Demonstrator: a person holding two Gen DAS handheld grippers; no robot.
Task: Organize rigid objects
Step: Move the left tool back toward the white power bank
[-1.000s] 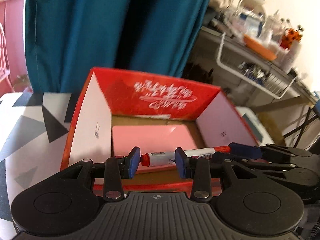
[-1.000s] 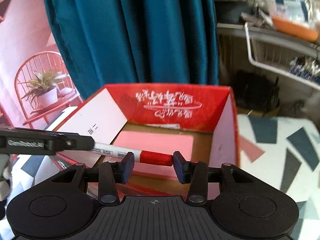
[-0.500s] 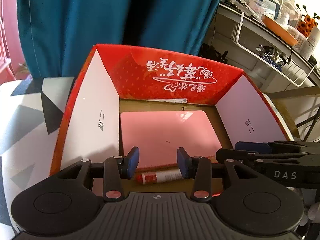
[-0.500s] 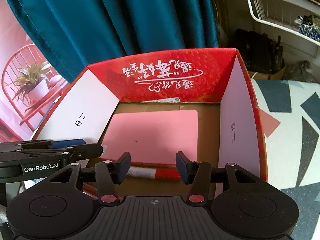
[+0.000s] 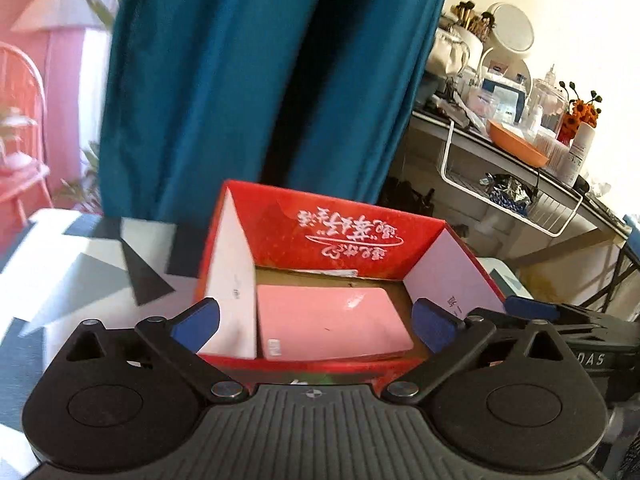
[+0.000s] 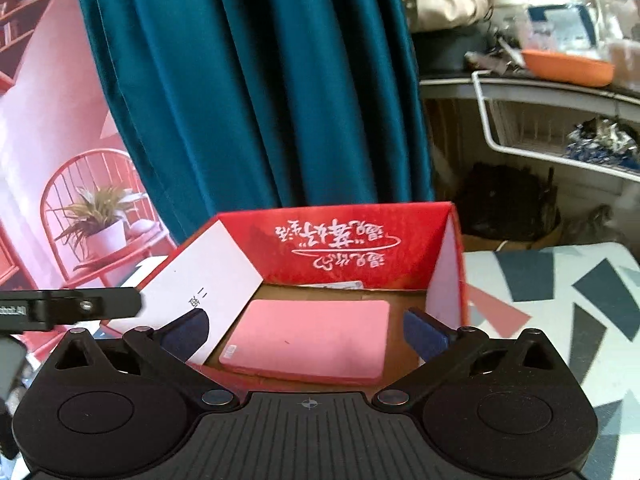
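A: Near wall of the red box (image 5: 340,240) is behind the left gripper (image 5: 316,322) body, so the front strip of the floor is hidden.

B: Same in the right view, gripper (image 6: 306,330) body covers it. Shelf clutter (image 6: 568,36) is smeared.

A: The tablecloth (image 5: 80,276) is blurred too. Small print on the pink case (image 5: 332,320) label is unreadable.
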